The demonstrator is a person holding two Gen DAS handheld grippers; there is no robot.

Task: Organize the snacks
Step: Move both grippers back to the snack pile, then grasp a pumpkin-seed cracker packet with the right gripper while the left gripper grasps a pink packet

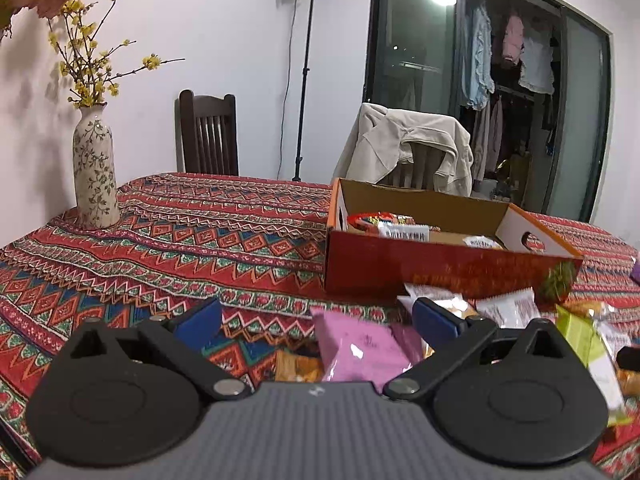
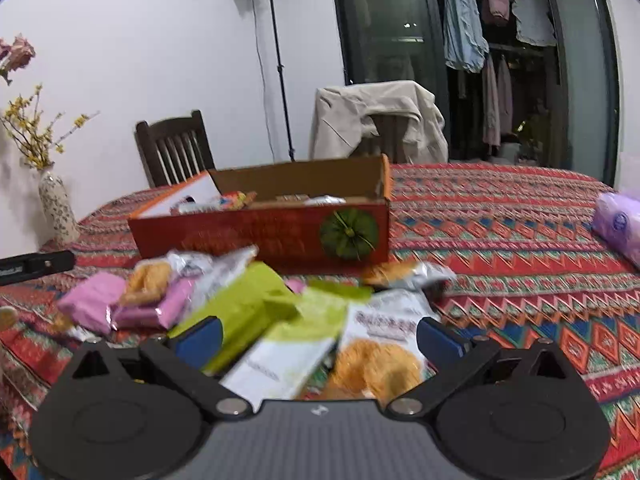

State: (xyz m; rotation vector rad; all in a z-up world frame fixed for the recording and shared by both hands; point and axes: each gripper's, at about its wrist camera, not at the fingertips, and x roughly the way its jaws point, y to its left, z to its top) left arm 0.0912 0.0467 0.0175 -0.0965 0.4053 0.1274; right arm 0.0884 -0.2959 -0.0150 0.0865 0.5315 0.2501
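Note:
A red cardboard box (image 1: 440,270) holds a few snack packets (image 1: 400,226) and stands on the patterned tablecloth; it also shows in the right wrist view (image 2: 256,236). Loose snack packets lie in front of it. My left gripper (image 1: 316,320) is open and empty over a pink packet (image 1: 360,350). My right gripper (image 2: 320,338) is open and empty over a green-and-white packet (image 2: 288,344) and a white packet with an orange picture (image 2: 380,344). More pink packets (image 2: 92,300) lie to the left.
A flowered vase (image 1: 95,172) stands at the table's far left. Two chairs (image 1: 208,136) stand behind the table, one draped with a beige jacket (image 1: 408,148). A purple tissue pack (image 2: 618,224) lies at the right. A light stand (image 1: 306,72) is by the wall.

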